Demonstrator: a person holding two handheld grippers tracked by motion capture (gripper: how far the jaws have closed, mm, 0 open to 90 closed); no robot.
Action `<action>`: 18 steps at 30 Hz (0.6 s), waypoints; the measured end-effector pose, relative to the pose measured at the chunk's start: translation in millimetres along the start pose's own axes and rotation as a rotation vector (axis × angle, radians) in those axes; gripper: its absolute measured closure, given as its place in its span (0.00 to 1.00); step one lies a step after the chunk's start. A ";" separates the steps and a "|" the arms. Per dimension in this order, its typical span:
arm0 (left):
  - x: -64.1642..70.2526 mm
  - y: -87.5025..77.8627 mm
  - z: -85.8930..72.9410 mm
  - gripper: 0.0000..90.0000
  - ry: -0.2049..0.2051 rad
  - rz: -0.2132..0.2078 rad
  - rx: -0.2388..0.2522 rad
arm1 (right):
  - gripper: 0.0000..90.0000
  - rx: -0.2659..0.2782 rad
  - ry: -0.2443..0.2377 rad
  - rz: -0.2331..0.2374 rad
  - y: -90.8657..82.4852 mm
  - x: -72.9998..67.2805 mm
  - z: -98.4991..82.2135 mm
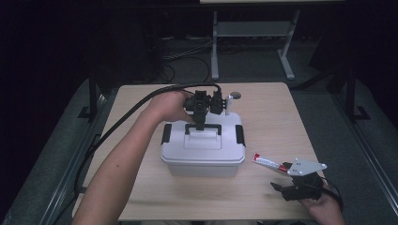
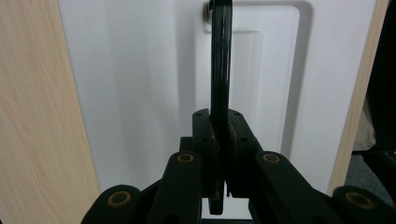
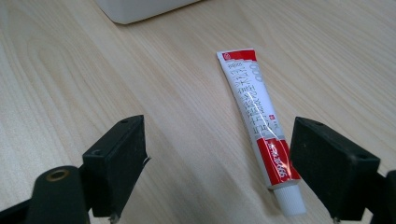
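A white plastic storage box (image 1: pixel 202 154) with black side latches stands in the middle of the table. Its black carry handle (image 1: pixel 203 127) is raised from the lid. My left gripper (image 1: pixel 201 123) reaches down over the lid from the far side. In the left gripper view the handle (image 2: pixel 220 60) runs up between the pads, and my left gripper (image 2: pixel 220 128) is shut on it above the white lid (image 2: pixel 140 93). A red and white tube (image 3: pixel 259 116) lies flat on the wood with its cap toward me. My right gripper (image 3: pixel 219 154) stands open around its cap end, the pads apart from it.
The light wooden table (image 1: pixel 272 117) has free room on the right, where the tube (image 1: pixel 267 162) lies beside my right gripper (image 1: pixel 287 182). A small white upright object (image 1: pixel 228 104) and a round disc (image 1: pixel 235 95) stand behind the box. A cable trails off the left edge.
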State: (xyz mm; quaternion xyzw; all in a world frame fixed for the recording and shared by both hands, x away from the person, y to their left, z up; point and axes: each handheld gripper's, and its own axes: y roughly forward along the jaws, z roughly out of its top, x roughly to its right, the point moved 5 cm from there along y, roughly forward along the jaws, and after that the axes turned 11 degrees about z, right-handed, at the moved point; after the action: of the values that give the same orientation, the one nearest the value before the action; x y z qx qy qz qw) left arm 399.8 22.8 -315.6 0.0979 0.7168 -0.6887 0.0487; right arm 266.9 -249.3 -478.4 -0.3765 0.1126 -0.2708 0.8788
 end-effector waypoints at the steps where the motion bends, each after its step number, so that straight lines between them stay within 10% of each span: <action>1: 0.0 0.0 0.0 0.94 0.000 0.000 0.000 | 0.20 0.000 0.000 0.000 0.0 0.0 0.0; 18: 3.1 -26.4 -11.0 0.94 -0.009 0.012 0.064 | 0.20 -0.003 -0.007 -0.002 1.1 -1.3 1.3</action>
State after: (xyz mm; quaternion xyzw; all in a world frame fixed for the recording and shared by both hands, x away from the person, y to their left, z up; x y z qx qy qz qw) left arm 392.0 33.1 -289.9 0.1005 0.6936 -0.7113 0.0527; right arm 266.8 -247.2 -478.3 -0.3787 0.1097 -0.2703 0.8784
